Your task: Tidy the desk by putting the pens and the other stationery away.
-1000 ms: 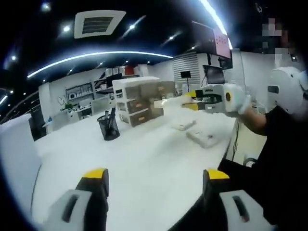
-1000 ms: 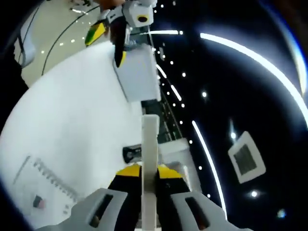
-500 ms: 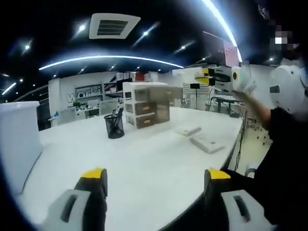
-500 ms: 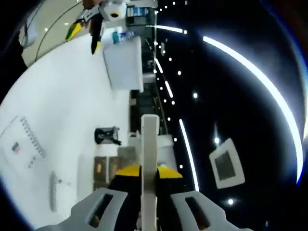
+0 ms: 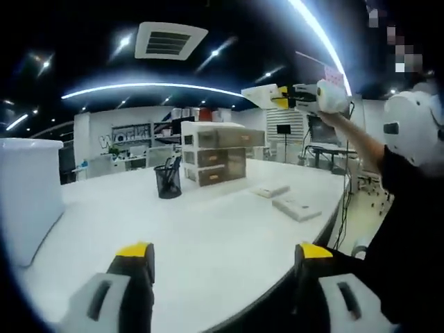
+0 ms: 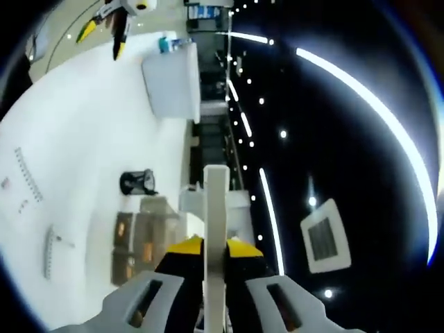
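Left gripper view, left to right: white bin at the desk's left edge, left gripper low over the white desk with jaws wide apart and nothing between them, black mesh pen cup with pens standing in it, then the drawer unit just beside it. Further right, two flat white items lie on the desk, probably stationery not yet put away. Top right, the right gripper is raised high, well above the drawer unit, clamped on a flat white bar, likely an eraser or ruler.

Right gripper view is rolled sideways: same white bar pinched between narrow jaws, sticking straight out past the tips, drawer unit below-left of it.

Risk: the bar is held thin-edge and far above the desk; a loose pinch or fast swing down could let it slip and fall, or it could knock the drawer top.

Pose: right arm stretched up and forward, left hand held low, level, idle.
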Tool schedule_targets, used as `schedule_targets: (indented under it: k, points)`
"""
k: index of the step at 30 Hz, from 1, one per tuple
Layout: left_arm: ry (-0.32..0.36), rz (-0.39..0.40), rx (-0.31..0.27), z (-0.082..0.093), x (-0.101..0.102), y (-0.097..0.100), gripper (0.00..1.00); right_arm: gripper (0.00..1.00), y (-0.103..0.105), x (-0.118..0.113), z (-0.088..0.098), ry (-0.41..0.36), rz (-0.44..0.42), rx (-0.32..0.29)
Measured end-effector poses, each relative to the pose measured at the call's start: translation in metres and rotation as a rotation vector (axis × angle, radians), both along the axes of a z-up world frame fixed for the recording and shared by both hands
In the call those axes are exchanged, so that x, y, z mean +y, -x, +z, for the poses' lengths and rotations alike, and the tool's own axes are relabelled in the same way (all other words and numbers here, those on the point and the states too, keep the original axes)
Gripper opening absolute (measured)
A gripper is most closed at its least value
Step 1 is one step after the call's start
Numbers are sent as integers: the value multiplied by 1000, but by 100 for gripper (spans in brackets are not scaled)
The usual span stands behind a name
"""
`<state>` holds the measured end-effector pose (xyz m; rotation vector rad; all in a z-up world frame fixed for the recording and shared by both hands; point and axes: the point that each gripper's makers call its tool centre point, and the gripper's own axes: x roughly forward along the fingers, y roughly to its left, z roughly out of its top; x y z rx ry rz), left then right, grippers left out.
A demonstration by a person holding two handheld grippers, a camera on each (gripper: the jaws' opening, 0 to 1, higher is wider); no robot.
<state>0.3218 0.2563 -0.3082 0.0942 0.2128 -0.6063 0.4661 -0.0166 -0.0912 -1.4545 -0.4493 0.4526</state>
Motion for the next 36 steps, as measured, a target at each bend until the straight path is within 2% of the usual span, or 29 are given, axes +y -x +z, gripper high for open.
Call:
schedule_targets:
  k: [10,21,29,36]
  points:
    - [20,1,-14,2,3,3,82,8,-39,-8,9,20,-42,46]
    - [41,-1,-14,-2,3,6,82,8,-80,-9,-9,74,-80,160]
    - [52,0,-11,-4,5,7,82,8,-94,-9,-22,107,-98,227]
    - [57,-1,-8,-6,4,9,82,8,-100,-5,-28,109,-99,308]
